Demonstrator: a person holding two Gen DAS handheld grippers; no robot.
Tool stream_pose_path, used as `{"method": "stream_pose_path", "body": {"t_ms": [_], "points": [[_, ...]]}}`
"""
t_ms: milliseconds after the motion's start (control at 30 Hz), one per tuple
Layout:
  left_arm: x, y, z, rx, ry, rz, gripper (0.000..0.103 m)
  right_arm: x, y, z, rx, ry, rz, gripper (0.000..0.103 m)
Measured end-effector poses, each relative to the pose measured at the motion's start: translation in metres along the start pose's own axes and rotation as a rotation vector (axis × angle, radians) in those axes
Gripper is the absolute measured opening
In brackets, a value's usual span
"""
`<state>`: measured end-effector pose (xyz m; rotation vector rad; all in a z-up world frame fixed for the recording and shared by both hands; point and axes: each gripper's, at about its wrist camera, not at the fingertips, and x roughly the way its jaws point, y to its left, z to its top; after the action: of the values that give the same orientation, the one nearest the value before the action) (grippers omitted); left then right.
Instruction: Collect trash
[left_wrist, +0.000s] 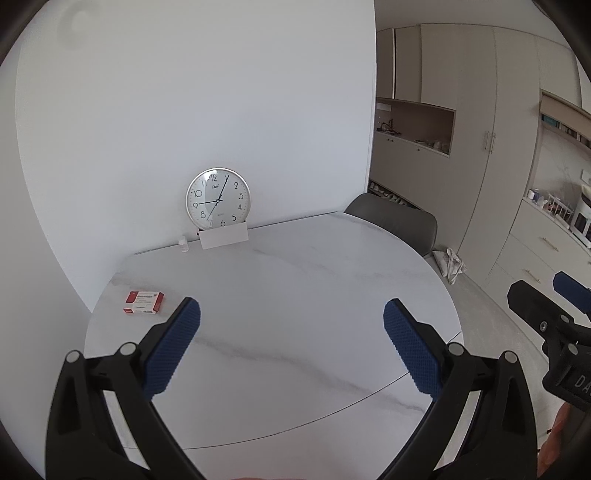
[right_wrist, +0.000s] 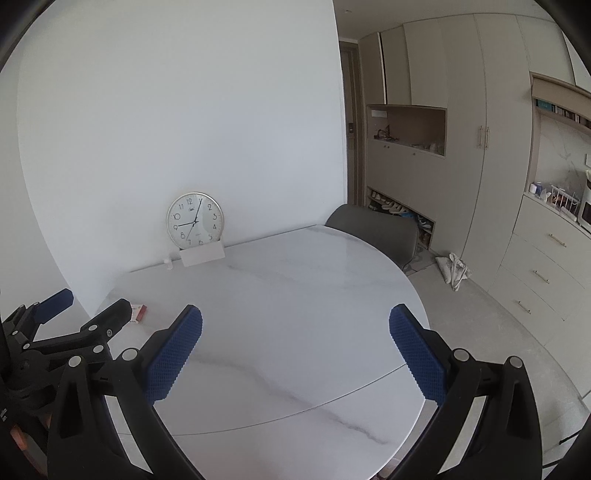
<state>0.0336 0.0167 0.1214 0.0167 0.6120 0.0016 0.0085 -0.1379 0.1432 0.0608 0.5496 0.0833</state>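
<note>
Both my left gripper and right gripper are spread wide, holding nothing. The little red box lies far left on the table. It looks light and easy to crush, so I'd pinch its long sides softly.

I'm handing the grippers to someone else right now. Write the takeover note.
Left gripper: open, empty, over the table.
Right gripper: open, empty, beside the left one, toward the table's right edge.
Red box: lies flat near the table's left edge, just left of the left gripper's fingers; the likeliest trash.
Small bottle and white card stand at the wall by the clock; unclear if either is trash.
No bin in view.
Done: nothing picked up.
Left: grab the box, probably with the left gripper, then find a bin.
</note>
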Motion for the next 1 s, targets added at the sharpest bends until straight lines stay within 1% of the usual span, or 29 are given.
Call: {"method": "stream_pose_path", "body": {"t_ms": [133, 467, 767, 1000], "points": [[0.006, -0.002, 0.000, 0.006, 0.009, -0.016, 0.095, 0.002, 0.000, 0.001, 0.000, 0.002, -0.010, 0.101], [0.015, 0.002, 0.002, -0.006, 0.032, -0.026, 0.095, 0.008, 0.007, 0.002, -0.016, 0.014, -0.014, 0.101], [0.014, 0.004, 0.002, -0.017, 0.038, -0.024, 0.095, 0.009, 0.013, 0.002, -0.023, 0.020, -0.018, 0.101], [0.016, 0.002, 0.001, -0.009, 0.045, -0.033, 0.095, 0.010, 0.009, 0.002, -0.008, 0.027, -0.019, 0.101]]}}
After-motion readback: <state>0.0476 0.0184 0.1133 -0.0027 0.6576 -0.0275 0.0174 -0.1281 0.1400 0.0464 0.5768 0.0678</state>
